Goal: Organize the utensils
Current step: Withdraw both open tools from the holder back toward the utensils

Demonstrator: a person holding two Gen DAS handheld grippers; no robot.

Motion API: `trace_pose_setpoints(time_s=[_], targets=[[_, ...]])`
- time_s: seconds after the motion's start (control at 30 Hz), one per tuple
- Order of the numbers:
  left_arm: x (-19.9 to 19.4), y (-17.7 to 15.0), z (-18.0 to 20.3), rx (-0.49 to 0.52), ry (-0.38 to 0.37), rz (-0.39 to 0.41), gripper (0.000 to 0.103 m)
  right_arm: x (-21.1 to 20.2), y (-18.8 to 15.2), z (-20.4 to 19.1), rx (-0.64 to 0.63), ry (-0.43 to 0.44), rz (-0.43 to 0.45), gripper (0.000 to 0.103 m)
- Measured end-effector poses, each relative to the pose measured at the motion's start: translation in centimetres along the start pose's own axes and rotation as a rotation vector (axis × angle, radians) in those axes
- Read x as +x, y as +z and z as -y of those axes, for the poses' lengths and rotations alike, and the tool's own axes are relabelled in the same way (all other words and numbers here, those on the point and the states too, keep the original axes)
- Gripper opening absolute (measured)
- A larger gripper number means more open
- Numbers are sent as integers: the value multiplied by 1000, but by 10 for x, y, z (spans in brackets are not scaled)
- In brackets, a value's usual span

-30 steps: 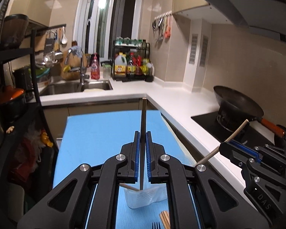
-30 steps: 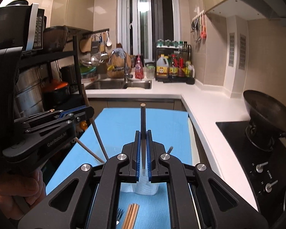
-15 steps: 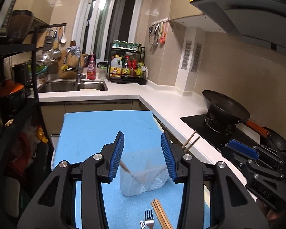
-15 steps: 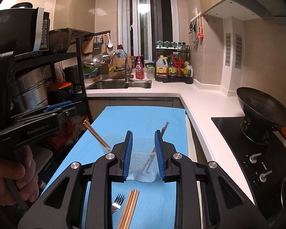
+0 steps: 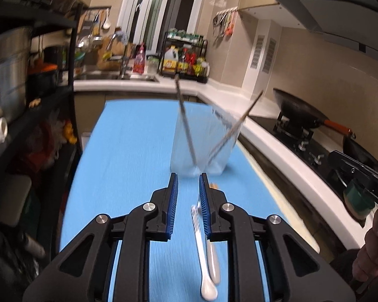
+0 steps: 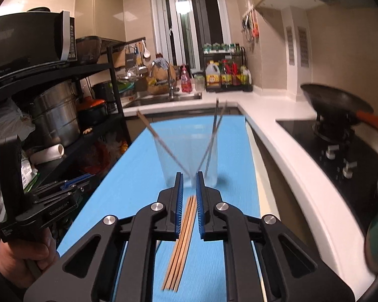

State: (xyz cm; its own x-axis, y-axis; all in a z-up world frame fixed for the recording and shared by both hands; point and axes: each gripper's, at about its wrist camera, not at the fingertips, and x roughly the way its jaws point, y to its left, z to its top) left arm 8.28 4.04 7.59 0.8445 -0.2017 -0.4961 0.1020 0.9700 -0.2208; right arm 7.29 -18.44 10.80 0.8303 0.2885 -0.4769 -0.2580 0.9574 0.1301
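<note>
Both jaws parted, gripping nothing: left gripper (image 5: 187, 196) above white spoon (image 5: 204, 251), right gripper (image 6: 189, 193) above chopsticks (image 6: 181, 241).

A bright blue mat (image 6: 138, 176) is lying under tan wooden chopsticks (image 6: 181, 246), a white spoon (image 5: 205, 264) and a clear cup (image 6: 189, 151) (gripper pads (image 6: 179, 201) showing blue on black).

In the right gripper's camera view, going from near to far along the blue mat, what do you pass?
Bundle of wooden chopsticks lying between the open jaws → clear plastic cup holding leaning chopsticks → far edge of the blue mat → steel sink on the white counter.
</note>
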Motion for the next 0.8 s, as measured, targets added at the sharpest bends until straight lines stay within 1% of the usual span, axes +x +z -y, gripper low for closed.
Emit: trace_pose_setpoints(time_s=[0.2, 0.27, 0.33, 0.37, 0.43, 0.57, 0.67, 0.8], targets=[[4, -56, -9, -50, -1, -74, 17, 19, -59, 9, 78, 9, -93, 10], [7, -75, -6, -51, 13, -95, 17, 34, -80, 11, 111, 20, -151, 10], [8, -91, -4, -64, 25, -110, 17, 52, -99, 10, 114, 24, -223, 10], [7, -96, -3, -72, 27, -112, 17, 57, -104, 9, 116, 19, -244, 10], [7, -106, -2, -88, 23, -114, 17, 64, -109, 6, 125, 36, -265, 10], [9, -119, 5, -88, 0, -140, 17, 75, -117, -1, 85, 17, -300, 11], [10, -124, 8, -76, 2, -141, 17, 78, -121, -2, 76, -8, -313, 11], [11, -125, 6, -100, -7, -143, 17, 82, -128, -10, 31, -16, -327, 11]])
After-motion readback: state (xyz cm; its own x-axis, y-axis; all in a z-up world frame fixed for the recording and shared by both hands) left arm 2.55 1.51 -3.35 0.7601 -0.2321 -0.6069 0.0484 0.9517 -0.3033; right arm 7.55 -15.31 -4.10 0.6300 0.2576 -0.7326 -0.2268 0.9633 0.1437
